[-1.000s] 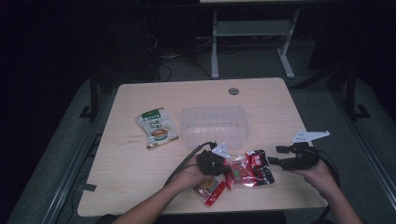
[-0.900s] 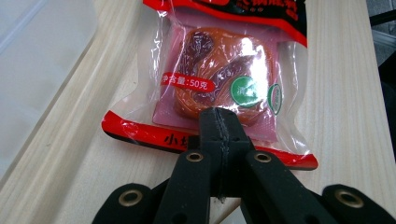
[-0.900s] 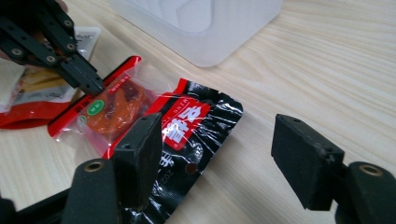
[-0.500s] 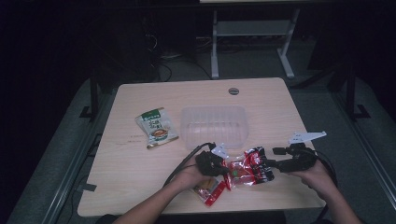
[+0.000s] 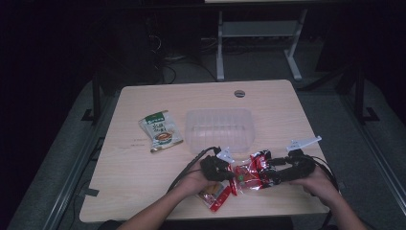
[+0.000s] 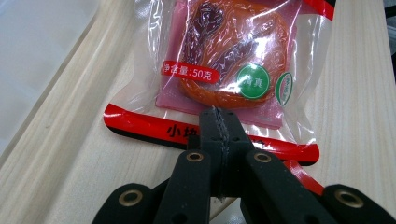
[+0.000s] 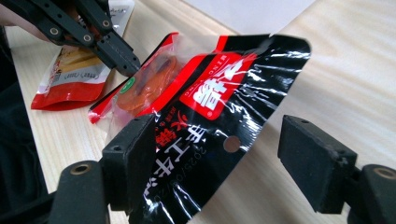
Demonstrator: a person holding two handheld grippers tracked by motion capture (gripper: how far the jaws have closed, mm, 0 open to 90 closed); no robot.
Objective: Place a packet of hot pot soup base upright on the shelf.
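Nearest the table's front edge, a crinkly red-and-clear plastic snack pouch (image 5: 251,173) hangs between both tools. Left gripper (image 6: 217,122) has its jaws clamped together on the pouch's red bottom seam; right gripper (image 7: 219,149) has just been opening, its jaws standing apart with the black header end between them — unpressed. Light, limp and slick, the pouch is best pinched by its flat sealed margins, not over the soft orange filling. Right gripper view reveals a punched hang hole; high view adds a smaller red packet (image 5: 216,195), then the clear plastic tub (image 5: 218,130) and green sachet (image 5: 160,131) beyond.
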